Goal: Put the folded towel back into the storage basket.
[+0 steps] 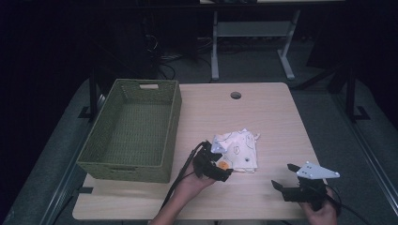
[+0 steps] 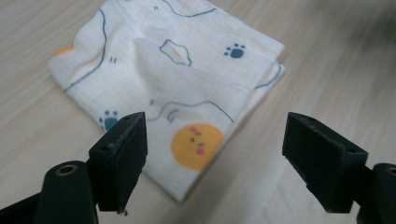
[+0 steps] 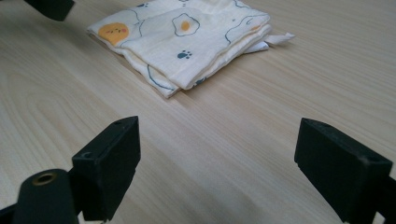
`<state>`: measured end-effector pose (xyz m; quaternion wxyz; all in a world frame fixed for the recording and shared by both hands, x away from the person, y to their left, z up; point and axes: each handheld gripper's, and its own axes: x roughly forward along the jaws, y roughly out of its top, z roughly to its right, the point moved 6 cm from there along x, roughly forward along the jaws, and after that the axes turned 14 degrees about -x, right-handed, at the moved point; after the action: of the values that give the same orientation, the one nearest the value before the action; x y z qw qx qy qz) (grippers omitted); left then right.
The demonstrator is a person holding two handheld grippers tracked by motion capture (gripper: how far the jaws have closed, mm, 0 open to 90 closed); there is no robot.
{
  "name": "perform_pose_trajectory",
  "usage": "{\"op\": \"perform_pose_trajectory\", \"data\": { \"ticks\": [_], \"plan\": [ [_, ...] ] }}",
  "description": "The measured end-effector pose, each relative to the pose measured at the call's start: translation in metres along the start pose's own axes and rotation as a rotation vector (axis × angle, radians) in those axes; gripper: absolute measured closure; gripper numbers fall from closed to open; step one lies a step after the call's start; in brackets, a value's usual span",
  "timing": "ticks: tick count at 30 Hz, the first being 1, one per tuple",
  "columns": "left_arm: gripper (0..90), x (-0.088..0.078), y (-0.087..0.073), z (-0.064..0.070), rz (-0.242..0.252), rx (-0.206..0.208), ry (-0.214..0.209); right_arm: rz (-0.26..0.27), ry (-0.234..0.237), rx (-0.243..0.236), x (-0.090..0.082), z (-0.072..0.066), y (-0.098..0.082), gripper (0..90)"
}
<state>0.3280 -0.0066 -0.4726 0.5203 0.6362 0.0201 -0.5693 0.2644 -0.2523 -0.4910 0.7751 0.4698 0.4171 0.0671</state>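
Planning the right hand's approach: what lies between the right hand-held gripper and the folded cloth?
Bare wooden table, seen in the right gripper view, between right hand-held gripper and cloth.

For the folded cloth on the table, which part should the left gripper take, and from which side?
Probably the near corner of the folded cloth, by the orange face print. The left gripper is open and already straddles that corner from the person's side. The stacked layers end there, so one jaw could slide under them while the other presses from above.

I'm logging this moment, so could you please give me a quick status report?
Left gripper open, over folded cloth corner. Right gripper open, clear of cloth. Green basket empty. Nothing in the way.
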Motion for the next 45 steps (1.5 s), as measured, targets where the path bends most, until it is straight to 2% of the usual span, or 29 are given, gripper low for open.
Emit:
{"op": "perform_pose_trajectory", "data": {
  "ticks": [5,8,10,12,13,14,16,19,25,27,31,37,45],
  "plan": [
    [25.1,0.010,0.019,-0.002,-0.013,0.019,0.034,0.010,-0.001,0.008,-0.002,0.001,0.001,13.9],
    [25.1,0.016,0.026,-0.004,-0.029,0.013,0.039,0.008,0.004,0.008,-0.001,0.000,0.001,13.9],
    [25.1,0.025,0.036,-0.009,-0.052,0.020,0.064,0.010,0.009,-0.001,-0.001,0.000,0.002,13.9],
    [26.8,0.032,0.042,-0.013,-0.064,0.007,0.069,0.014,0.007,-0.014,-0.001,-0.001,0.003,13.9],
    [27.1,0.038,0.044,-0.016,-0.089,-0.011,0.054,0.014,0.006,-0.014,-0.001,-0.001,0.004,13.9],
    [27.9,0.041,0.045,-0.017,-0.104,-0.023,0.048,0.014,0.007,-0.016,-0.001,-0.002,0.004,13.9],
    [29.2,0.049,0.048,-0.021,-0.134,-0.018,0.073,0.006,0.006,-0.025,-0.001,-0.002,0.004,13.9],
    [31.1,0.057,0.053,-0.026,-0.153,-0.033,0.080,0.008,0.008,-0.026,-0.001,-0.003,0.004,13.9],
    [32.1,0.067,0.055,-0.026,-0.173,-0.036,0.093,0.013,0.008,-0.021,-0.002,-0.002,0.004,13.9],
    [32.6,0.075,0.054,-0.028,-0.195,-0.031,0.101,0.010,0.005,-0.022,-0.002,-0.001,0.004,13.9],
    [33.6,0.079,0.053,-0.026,-0.192,-0.023,0.119,0.014,0.004,-0.023,-0.003,-0.002,0.004,14.1],
    [44.4,0.078,0.053,-0.024,-0.187,-0.024,0.118,0.015,0.000,-0.021,-0.003,-0.002,0.005,14.1],
    [65.1,0.074,0.052,-0.031,-0.169,-0.021,0.114,0.023,-0.006,-0.026,-0.004,-0.002,0.006,14.1]
  ]
}}
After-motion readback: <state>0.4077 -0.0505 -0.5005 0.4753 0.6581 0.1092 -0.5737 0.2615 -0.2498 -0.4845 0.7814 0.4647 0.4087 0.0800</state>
